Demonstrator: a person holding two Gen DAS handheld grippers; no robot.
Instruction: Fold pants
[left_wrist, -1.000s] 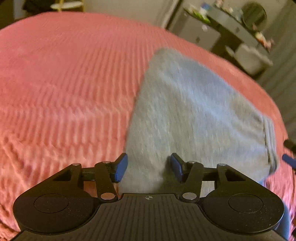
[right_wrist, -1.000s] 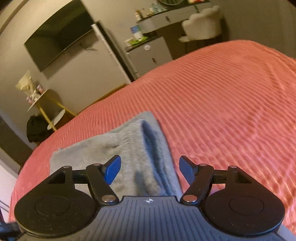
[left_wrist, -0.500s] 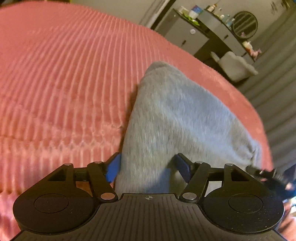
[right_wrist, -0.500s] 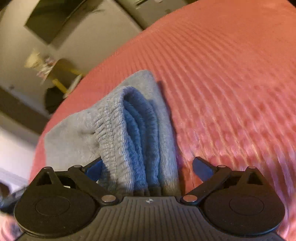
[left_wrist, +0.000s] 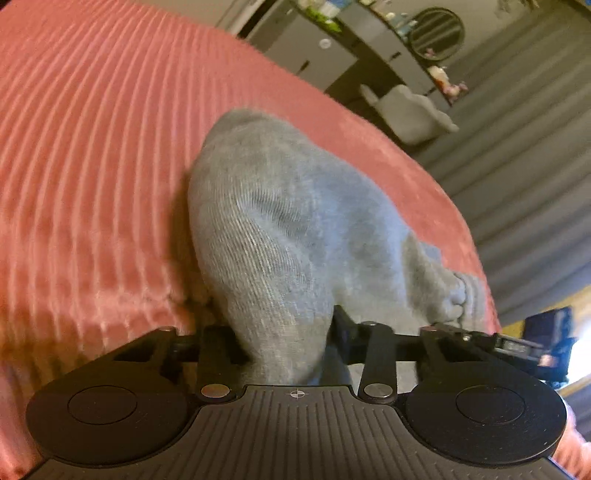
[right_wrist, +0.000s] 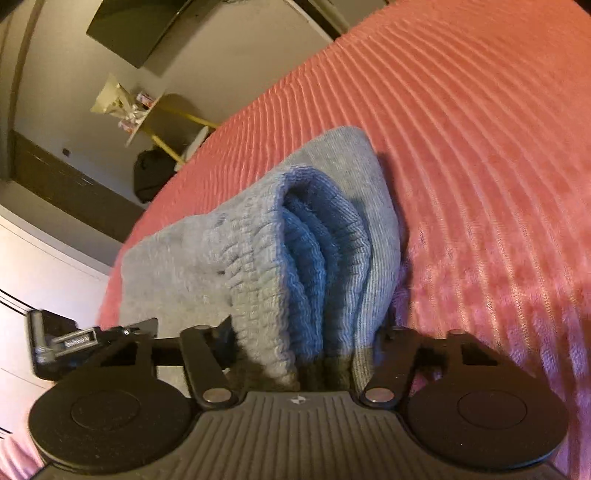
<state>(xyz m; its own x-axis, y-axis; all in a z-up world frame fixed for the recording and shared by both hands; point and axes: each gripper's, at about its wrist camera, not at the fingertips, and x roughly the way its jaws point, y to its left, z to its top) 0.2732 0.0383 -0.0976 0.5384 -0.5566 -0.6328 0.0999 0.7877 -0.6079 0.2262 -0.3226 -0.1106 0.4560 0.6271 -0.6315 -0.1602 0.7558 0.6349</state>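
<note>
Over ribbed pink bedspread (left_wrist: 92, 166), both jaws apparently pinch the grey pants (left_wrist: 280, 221) (right_wrist: 314, 258).

1. Left gripper (left_wrist: 282, 328), fingers closed on a bunched fold of the grey sweatpants (left_wrist: 295, 221).
2. The sweatpants rise in a hump from the bed's pink ribbed blanket (left_wrist: 92, 166).
3. Ribbed waistband (left_wrist: 465, 291) at the right, beside the right gripper (left_wrist: 517, 345), partly visible.
4. Background: dark dresser (left_wrist: 351, 51), round mirror (left_wrist: 437, 35), pale chair (left_wrist: 410, 114), grey curtains (left_wrist: 524, 155).
</note>
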